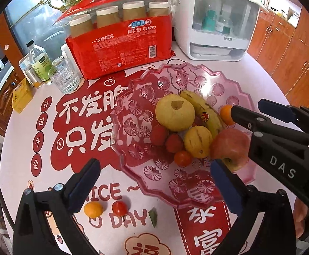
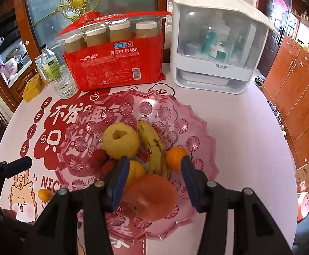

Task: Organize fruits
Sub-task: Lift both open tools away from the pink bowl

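The left gripper (image 1: 154,182) stands with its jaws spread wide and nothing between them, hovering over the near rim of the pink glass fruit plate (image 1: 229,85). The right gripper (image 2: 154,176) has its jaws parted too; the red apple (image 2: 152,195) lies below the gap on the plate, and the pads do not press on it. Just beyond its right finger sits a small orange (image 2: 175,158). In the plate, far from the apple, lie a banana (image 2: 154,148), a large yellow pear (image 2: 120,141), a smaller yellow fruit (image 1: 198,141), two red berries (image 1: 166,139) and a cherry tomato (image 1: 182,158). On the patterned tablecloth (image 1: 37,191), near and left of the plate, rest another small orange (image 1: 93,209) and a second cherry tomato (image 1: 119,208), side by side, with a green leaf (image 1: 153,216) just right of them. Far behind stand a red pack of paper cups (image 1: 122,40) and a white cabinet (image 1: 216,21).
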